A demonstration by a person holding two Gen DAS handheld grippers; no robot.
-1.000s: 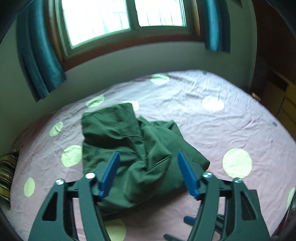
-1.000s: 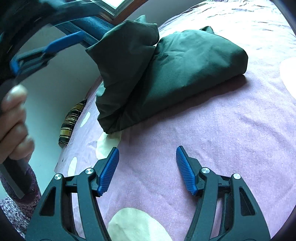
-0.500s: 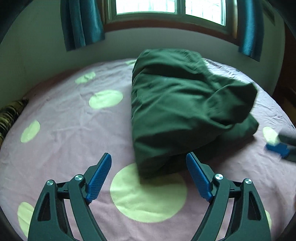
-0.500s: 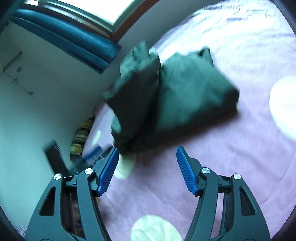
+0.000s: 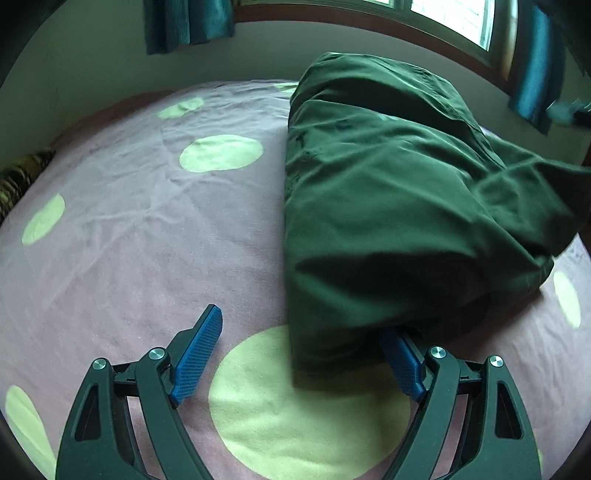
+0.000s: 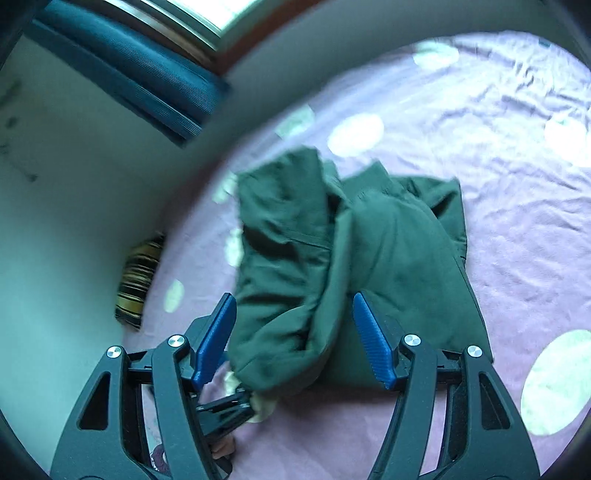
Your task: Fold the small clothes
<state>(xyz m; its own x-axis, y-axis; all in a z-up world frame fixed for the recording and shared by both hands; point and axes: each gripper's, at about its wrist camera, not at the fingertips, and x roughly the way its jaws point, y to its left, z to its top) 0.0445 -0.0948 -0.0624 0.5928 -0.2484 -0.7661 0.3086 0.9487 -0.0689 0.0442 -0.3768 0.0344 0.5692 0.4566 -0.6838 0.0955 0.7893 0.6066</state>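
A dark green garment [image 5: 399, 206] lies bunched in thick, loose folds on a bed [image 5: 140, 236] covered with a pinkish-lilac sheet printed with pale yellow-green dots. In the left wrist view the garment fills the right half of the scene, its near end hanging down over a large dot [image 5: 295, 413] close to the camera. The left hand-held gripper [image 5: 306, 354] is spread wide and low over the sheet: its left blue pad [image 5: 197, 360] stands clear above bare sheet, while its right blue pad [image 5: 400, 363] is partly tucked under the garment's near edge, so cloth drapes over that finger; nothing is pinched between the two. In the right wrist view the same garment [image 6: 351, 266] sits in the middle of the bed, a rumpled heap with one fold lapped over another, its near lobe reaching down between the fingers of the right hand-held gripper [image 6: 295, 339]. That gripper is also spread apart, its blue pads [image 6: 373, 347] on either side of the near fold without closing on it; whether either pad touches the cloth cannot be told through the blur. Below the garment's near edge in that view, part of the other tool and a bit of skin show. At the far left of the bed lies a striped cushion [image 6: 138, 284] against the pale wall, and teal curtains [image 6: 122, 70] hang beside a bright window [image 5: 454, 22].
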